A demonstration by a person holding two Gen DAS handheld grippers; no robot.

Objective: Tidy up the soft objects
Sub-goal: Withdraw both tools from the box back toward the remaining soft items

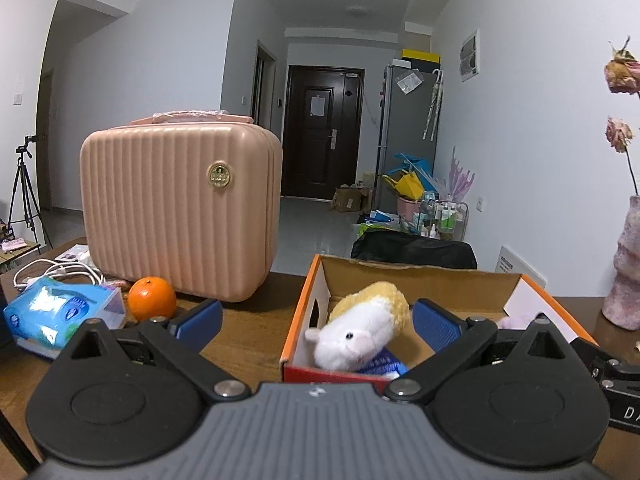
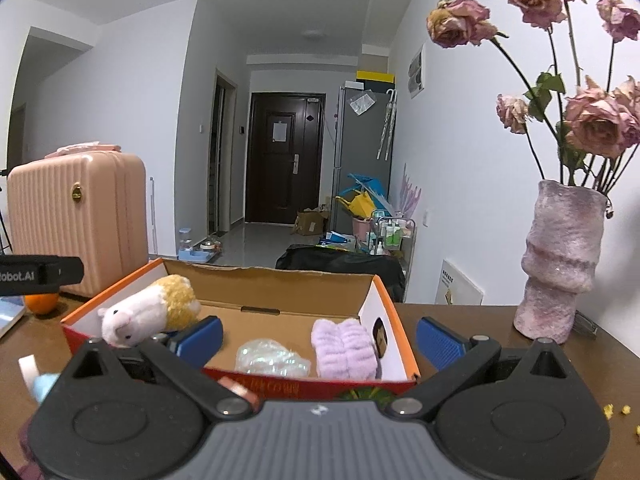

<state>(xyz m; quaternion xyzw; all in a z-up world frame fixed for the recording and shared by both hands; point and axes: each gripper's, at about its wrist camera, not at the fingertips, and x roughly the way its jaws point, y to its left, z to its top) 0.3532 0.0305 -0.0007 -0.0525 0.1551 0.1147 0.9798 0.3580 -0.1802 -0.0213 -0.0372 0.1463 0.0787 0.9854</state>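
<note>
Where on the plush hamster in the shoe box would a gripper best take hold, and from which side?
Grip the plush hamster across its plump middle, where the white front meets the yellow back. It lies at the box's left end with its head propped over the front rim, so coming from above looks best; the box walls likely block a side approach. The soft body should squash between the pads.

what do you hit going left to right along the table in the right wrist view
pink suitcase → orange → hamster plush → clear crinkly bag → lilac fluffy cloth → pink vase of dried roses; the plush, bag and cloth all lie inside the orange-rimmed cardboard box.
</note>
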